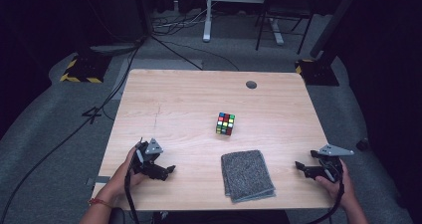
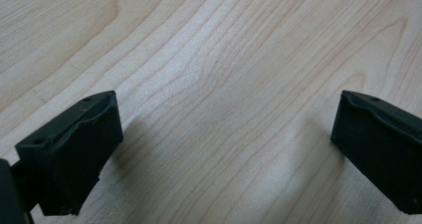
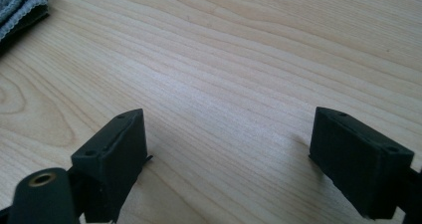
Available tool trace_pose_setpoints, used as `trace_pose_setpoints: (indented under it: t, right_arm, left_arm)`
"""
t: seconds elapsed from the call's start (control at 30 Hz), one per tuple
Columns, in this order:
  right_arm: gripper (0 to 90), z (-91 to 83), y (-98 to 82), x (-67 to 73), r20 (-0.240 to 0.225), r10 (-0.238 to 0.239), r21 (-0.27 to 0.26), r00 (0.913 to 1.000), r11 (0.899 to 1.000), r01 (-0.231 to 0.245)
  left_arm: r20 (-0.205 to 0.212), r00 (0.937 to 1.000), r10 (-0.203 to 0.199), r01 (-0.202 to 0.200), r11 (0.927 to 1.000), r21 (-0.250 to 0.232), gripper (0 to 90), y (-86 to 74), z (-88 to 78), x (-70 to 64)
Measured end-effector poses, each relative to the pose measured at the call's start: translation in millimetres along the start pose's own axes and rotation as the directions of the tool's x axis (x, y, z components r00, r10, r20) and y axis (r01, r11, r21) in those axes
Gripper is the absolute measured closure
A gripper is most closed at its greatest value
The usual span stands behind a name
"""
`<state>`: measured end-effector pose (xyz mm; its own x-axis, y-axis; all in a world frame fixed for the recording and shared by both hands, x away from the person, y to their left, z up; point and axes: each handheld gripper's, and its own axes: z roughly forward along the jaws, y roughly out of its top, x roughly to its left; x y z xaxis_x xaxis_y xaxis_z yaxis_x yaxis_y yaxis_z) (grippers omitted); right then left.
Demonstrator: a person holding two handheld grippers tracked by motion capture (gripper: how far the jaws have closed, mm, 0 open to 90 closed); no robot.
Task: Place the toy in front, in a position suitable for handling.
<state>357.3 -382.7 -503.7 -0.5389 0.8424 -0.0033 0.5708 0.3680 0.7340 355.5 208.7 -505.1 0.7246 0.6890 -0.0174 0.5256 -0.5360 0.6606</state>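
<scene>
The pale wooden counter (image 1: 174, 99) carries a folded grey cloth (image 1: 247, 175) at the lower middle of the high view and a Rubik's cube (image 1: 225, 124) just above it near the centre, apart from the cloth. The cloth looks soft, light and floppy, best pinched at an edge or corner; the cube looks rigid, light, smooth-sided and a bit slippery, so I'd squeeze two opposite flat faces. The left claw (image 1: 166, 170) at lower left and right claw (image 1: 300, 166) at lower right both gape wide and empty, low over bare wood.
</scene>
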Motion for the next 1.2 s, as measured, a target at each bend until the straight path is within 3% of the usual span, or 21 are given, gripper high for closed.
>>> trace_pose_setpoints:
  t: [0.17,0.33,0.53,0.63,0.77,0.93,0.97,1.0,1.03,1.2]
  right_arm:
    - [14.8,0.2,0.3,-0.1,0.001,0.000,0.001,1.0000,1.000,0.000]
    - [14.7,0.8,1.0,-0.9,-0.004,-0.010,0.001,0.9999,1.000,0.010]
    - [16.2,1.7,6.1,-2.4,-0.019,-0.027,0.035,0.9994,0.999,0.028]
    - [16.4,0.8,6.3,-1.0,-0.074,-0.061,0.011,0.9954,0.998,0.062]
    - [18.8,-6.3,11.1,2.0,-0.104,-0.079,-0.039,0.9914,0.996,0.075]
    - [21.2,-13.7,29.4,20.6,-0.159,-0.168,-0.065,0.9728,0.985,0.160]
    - [21.7,-13.5,37.8,31.1,-0.189,-0.204,-0.078,0.9605,0.978,0.192]
    - [21.8,-13.1,41.7,36.4,-0.207,-0.219,-0.084,0.9537,0.975,0.205]
    - [21.8,-13.1,41.7,36.4,-0.207,-0.219,-0.084,0.9537,0.975,0.205]
    - [23.4,-9.3,58.4,64.7,-0.271,-0.306,-0.105,0.9125,0.952,0.288]
  left_arm:
    - [0.000,0.9999,0.010,-0.010,0.9999,0.000,0.4,-2.5,-2.5,1.7]
    - [0.035,0.9985,0.041,-0.041,0.9991,0.001,0.4,-5.8,-5.3,6.4]
    - [0.035,0.9985,0.043,-0.043,0.9991,0.002,0.3,-5.9,-5.4,6.5]
    - [0.037,0.9984,0.043,-0.043,0.9991,0.001,0.2,-5.7,-5.2,6.8]
    - [0.037,0.9984,0.042,-0.042,0.9991,0.001,0.2,-5.8,-5.2,6.7]
    - [0.037,0.9984,0.042,-0.042,0.9991,0.001,0.2,-5.8,-5.2,6.6]
    - [0.036,0.9985,0.042,-0.042,0.9991,0.001,0.2,-5.9,-5.3,6.5]
    - [0.035,0.9985,0.043,-0.043,0.9991,0.002,0.3,-5.9,-5.4,6.5]
    - [0.035,0.9985,0.043,-0.043,0.9991,0.002,0.3,-5.9,-5.4,6.5]
    - [0.035,0.9985,0.041,-0.041,0.9991,0.001,0.3,-5.9,-5.3,6.5]
